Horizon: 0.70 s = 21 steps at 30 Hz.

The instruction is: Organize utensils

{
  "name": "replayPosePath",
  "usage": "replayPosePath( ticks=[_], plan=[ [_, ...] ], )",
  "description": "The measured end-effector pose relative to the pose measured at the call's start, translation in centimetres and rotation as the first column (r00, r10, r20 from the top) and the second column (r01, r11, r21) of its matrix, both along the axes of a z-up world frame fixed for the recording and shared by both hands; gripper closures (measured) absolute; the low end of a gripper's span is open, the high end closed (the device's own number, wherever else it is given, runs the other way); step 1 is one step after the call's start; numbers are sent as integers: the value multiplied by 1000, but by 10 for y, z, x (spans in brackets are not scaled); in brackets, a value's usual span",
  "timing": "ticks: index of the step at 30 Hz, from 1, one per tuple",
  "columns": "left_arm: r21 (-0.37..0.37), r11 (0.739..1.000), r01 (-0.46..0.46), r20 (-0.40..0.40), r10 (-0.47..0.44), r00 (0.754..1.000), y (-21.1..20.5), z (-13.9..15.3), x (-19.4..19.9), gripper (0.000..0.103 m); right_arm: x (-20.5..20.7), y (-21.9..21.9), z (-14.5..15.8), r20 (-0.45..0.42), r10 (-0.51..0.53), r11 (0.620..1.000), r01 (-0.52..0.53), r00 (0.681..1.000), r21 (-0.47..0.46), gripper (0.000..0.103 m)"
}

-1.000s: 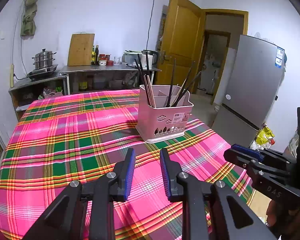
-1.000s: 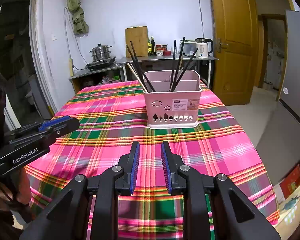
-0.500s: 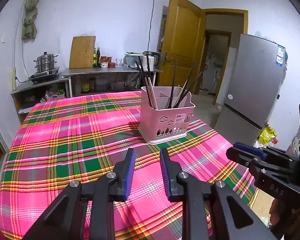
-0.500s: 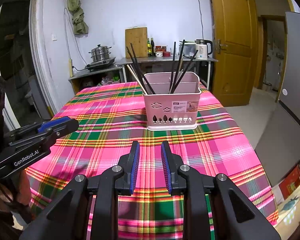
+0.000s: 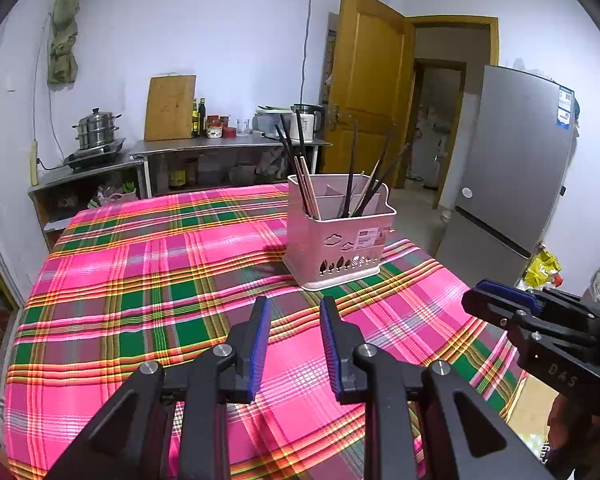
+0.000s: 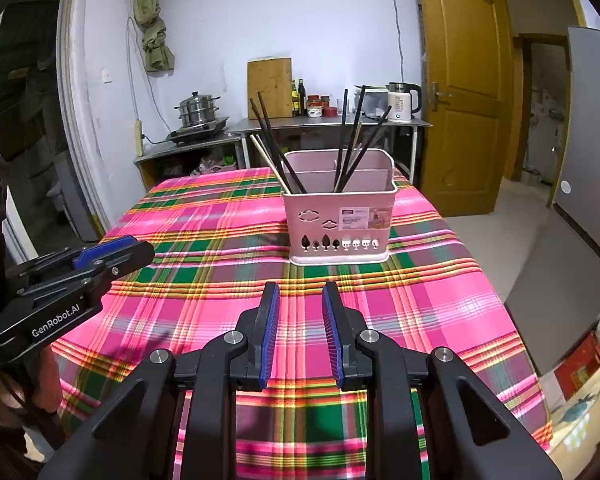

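- While the pink utensil holder (image 6: 339, 216) stands upright on the plaid tablecloth (image 6: 204, 248), straight ahead of our right gripper (image 6: 300, 332) and ahead and slightly to the right of our left gripper (image 5: 294, 344), neither gripper touches it.
- Dark chopsticks (image 6: 350, 140) lean in its right front compartment, and more dark ones with a pair of pale wooden chopsticks (image 6: 270, 164) lean out of its left front compartment; we cannot tell what the rear section holds.
- Our right gripper hangs above the near part of the cloth, its jaws parted by a moderate gap with only cloth showing between the blue pads (image 6: 270, 332); it grips nothing.
- Our left gripper is likewise partly open and carries nothing, its blue pads (image 5: 258, 344) apart over the cloth.
- From the left wrist view the right gripper (image 5: 500, 300) shows off to the right beyond the table's edge; from the right wrist view the left one (image 6: 112, 252) shows off to the left, over the cloth's left margin.
- Beyond the holder, past the far end of the table, we see a steel counter (image 6: 324, 122) with a cutting board (image 6: 270, 88) against the wall, a kettle (image 6: 402, 100) and a steamer pot (image 6: 198, 110).
- Farther right of the grippers stand a wooden door (image 6: 460, 92) and a grey refrigerator (image 5: 512, 160).
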<state>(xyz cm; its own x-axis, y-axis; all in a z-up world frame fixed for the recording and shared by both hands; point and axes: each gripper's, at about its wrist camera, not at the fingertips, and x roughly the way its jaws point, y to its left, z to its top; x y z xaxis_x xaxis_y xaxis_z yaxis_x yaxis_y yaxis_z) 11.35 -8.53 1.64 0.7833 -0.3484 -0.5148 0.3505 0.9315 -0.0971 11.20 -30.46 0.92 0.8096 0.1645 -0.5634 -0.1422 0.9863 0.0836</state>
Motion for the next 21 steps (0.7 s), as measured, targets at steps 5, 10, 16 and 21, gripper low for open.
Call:
replayPosePath(
  ticks=[5,10,16,21],
  plan=[
    [3,1000,-2,2,2,1000,0,0,0,78,-1,0,0,-1,-1,1000,1,1000,-2,80],
    [1,1000,-2,2,2,1000,1,0,0,78,-1,0,0,0,-1,1000,1,1000,-2,80],
    [1,1000,-1,1,1,1000,1,0,0,78,-1,1,0,0,-1,1000,1,1000,-3,80],
    [2,1000,0,2,0,1000,1,0,0,78,-1,1,0,-2,-1,1000,1,1000,-3,80]
  ],
)
